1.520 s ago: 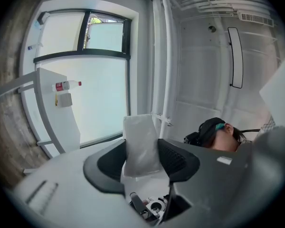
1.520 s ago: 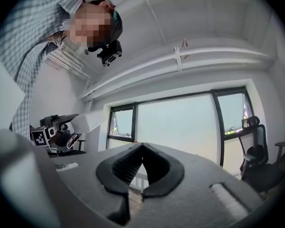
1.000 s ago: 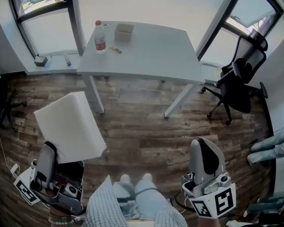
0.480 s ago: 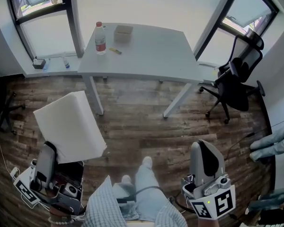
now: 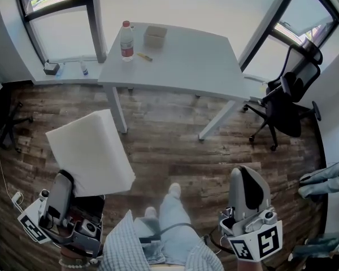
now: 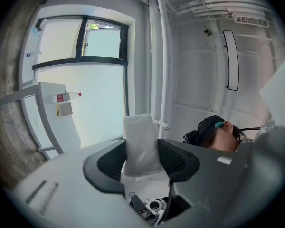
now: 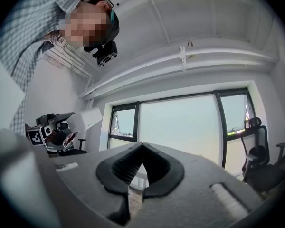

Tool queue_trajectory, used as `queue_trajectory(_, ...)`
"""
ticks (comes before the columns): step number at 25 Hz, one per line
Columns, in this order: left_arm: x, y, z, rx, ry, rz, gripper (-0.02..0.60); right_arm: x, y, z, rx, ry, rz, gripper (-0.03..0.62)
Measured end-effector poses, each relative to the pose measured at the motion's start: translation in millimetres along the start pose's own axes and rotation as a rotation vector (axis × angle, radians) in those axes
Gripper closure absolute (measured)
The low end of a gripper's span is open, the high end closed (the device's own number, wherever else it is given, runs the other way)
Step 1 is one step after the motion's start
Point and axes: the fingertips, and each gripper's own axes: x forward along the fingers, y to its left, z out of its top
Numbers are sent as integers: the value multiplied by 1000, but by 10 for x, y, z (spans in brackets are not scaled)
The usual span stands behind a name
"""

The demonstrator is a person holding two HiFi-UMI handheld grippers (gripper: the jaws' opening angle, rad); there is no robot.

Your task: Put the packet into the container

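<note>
Head view puts you standing on the brown wood-plank floor (image 5: 175, 145), well apart from the white rectangular table (image 5: 186, 61). The small tan open box that serves as the container (image 5: 155, 34) sits near the table's far edge. Your left tongs (image 5: 61, 188) are pinching the white, soft-looking flat packet (image 5: 89, 151) near one end, and most of it sticks out beyond the jaws. The left gripper view confirms this, with both black ribbed pads pressed on the packet's sides. Your right tongs (image 5: 247, 191) are pressed together on nothing, as the right gripper view shows.

The main risk is probably the hold itself. With so much packet overhanging, a swing or quick step on the way over could let it sag, twist or slide out onto the floor.

The second risk is at the table. A clear plastic bottle with a red label (image 5: 126, 40) stands just beside the container, and a small yellow item (image 5: 145, 57) lies near both. A wide packet brought in from the left could tip the bottle or sweep the yellow item off.

Fit is the third. The packet looks far bigger than the container, but it is also nearer the camera, so I cannot tell. If it is a tight fit, pushing it in may shove the light box along the table, and your shut right tongs could not readily steady it.
</note>
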Motion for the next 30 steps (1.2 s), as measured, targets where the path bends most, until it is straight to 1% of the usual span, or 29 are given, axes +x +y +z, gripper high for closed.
queue_trajectory(6,24,5,2,18,-8,4,357,109,-5,-10,13,-6,23,592)
queue_trajectory(10,37,59,13,23,-34,10,357,176,-47,-52,14,-8,43,592)
queue_trajectory(20,542,360,-27,57,-54,37,357,646,-560,-166,37,-9,88,592)
queue_trajectory(30,1099,622,-35,72,-90,32,357,1083,-1096,-139,35,-22,115,592)
